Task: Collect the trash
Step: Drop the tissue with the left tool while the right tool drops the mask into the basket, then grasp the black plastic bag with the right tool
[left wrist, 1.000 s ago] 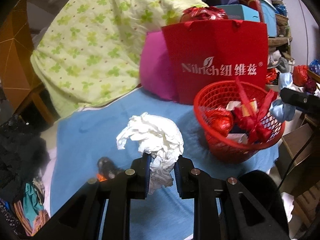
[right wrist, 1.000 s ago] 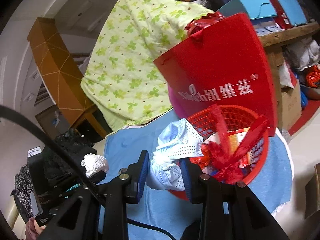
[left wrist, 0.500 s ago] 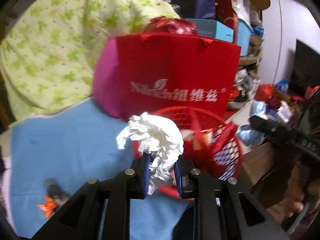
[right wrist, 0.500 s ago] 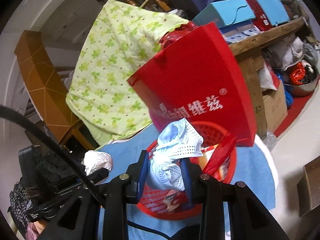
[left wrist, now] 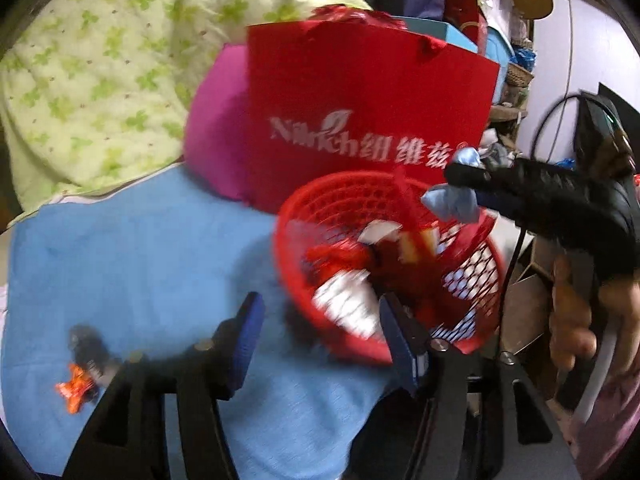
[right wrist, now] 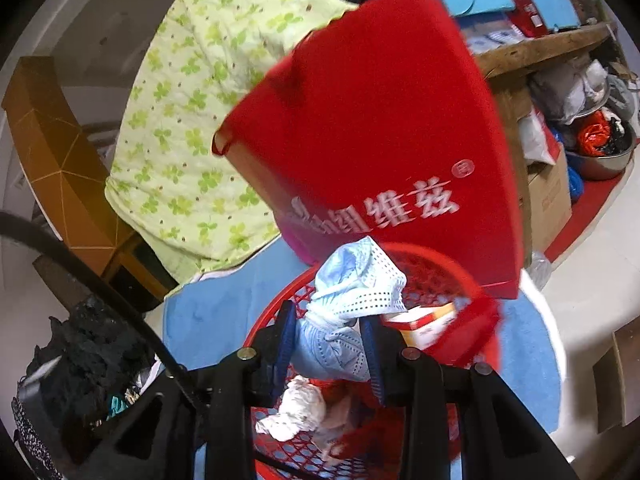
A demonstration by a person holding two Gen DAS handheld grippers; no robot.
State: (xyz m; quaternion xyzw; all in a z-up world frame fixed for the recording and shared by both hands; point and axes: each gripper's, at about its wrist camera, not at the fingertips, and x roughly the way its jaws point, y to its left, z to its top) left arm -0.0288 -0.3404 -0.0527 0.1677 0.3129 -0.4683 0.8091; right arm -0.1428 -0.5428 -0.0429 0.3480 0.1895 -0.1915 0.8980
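A red mesh basket [left wrist: 304, 248] stands on a blue cloth [left wrist: 132, 264] and holds red wrappers and paper. My left gripper [left wrist: 320, 320] is open and empty just in front of the basket's near rim. A crumpled white tissue [right wrist: 296, 412] lies inside the basket [right wrist: 404, 256], blurred in the left wrist view [left wrist: 344, 304]. My right gripper [right wrist: 328, 348] is shut on a light blue face mask [right wrist: 352, 292] and holds it over the basket; it also shows in the left wrist view [left wrist: 456, 204].
A red paper bag [left wrist: 360, 120] stands right behind the basket, with a pink cushion [left wrist: 216, 140] and a green flowered quilt [left wrist: 100, 64] to its left. An orange wrapper [left wrist: 76, 392] and a dark object [left wrist: 90, 350] lie on the cloth at front left.
My left gripper opened and the white tissue dropped into the basket. My right gripper moved over the basket with the mask still in it.
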